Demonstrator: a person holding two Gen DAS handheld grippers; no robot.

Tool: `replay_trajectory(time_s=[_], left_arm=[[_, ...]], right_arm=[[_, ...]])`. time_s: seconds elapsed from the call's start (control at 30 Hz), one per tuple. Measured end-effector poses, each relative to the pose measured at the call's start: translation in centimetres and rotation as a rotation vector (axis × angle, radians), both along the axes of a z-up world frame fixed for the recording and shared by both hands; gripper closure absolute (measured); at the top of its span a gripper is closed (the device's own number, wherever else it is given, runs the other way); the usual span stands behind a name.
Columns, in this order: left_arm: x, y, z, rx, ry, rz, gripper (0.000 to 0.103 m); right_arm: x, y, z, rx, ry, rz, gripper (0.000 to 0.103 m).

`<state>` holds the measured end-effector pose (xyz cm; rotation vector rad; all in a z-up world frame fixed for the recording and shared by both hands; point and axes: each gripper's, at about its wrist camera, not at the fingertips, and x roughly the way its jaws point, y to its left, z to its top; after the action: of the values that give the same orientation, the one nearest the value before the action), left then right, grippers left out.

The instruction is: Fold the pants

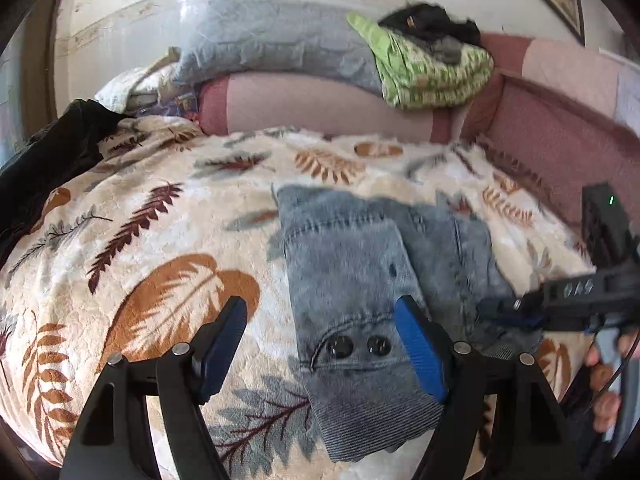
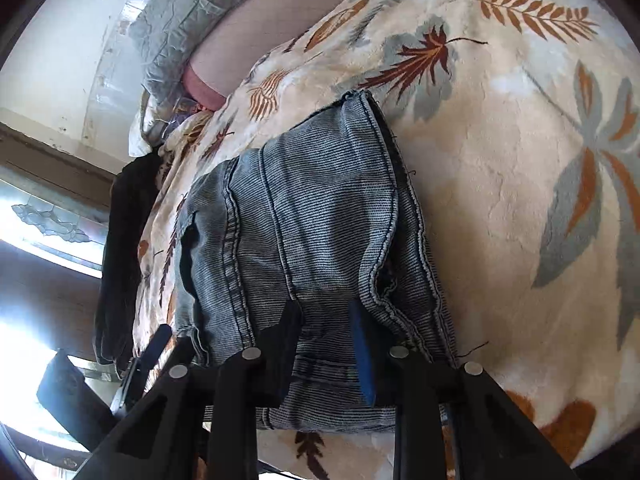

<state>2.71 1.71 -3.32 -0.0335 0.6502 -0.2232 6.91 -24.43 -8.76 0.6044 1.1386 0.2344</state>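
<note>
Right wrist: ribbed, folded denim pants (image 2: 320, 216)

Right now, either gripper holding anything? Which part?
Left gripper: open over the folded jeans, holding nothing. Right gripper: fingers straddle the jeans' near edge, but whether they pinch cloth cannot be told.

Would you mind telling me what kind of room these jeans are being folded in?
Most likely a bedroom at home. The folded jeans lie on a plush leaf-print blanket spread over a bed or daybed, with a grey pillow and a heap of clothes stacked against the wall.
</note>
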Motion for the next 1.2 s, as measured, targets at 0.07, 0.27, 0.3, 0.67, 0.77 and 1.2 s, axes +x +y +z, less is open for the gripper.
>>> replay_trajectory(time_s=[0.07,0.27,0.3,0.67,0.77,1.2], left_arm=[[0.8,-1.1,-1.0,0.062,0.070,-0.037,0.026],[0.8,-3.0,-3.4,0.197,0.105,-0.061,0.026],[0.8,-2.8,-3.5,0.187,0.106,-0.060,0.026],[0.8,-2.9,-3.5,0.184,0.101,-0.072,0.026],[0.9,-3.0,-3.5,0.193,0.101,-0.071,0.026],[-1.5,-1.2,0.1,0.032,-0.056,-0.069,0.024]], right_arm=[[0.0,0.3,0.0,-0.017,0.005,0.004,0.075],[2.1,1.2,5.3,-0.082,-0.021,0.034,0.071],[2.8,1.6,6.8,-0.069,-0.060,0.053,0.070],[9.9,2.2,0.9,-0.147,0.042,0.081,0.033],[9.5,3.1,2.8,-0.253,0.059,0.079,0.033],[7.8,3.5,0.9,-0.384,0.041,0.204,0.034]])
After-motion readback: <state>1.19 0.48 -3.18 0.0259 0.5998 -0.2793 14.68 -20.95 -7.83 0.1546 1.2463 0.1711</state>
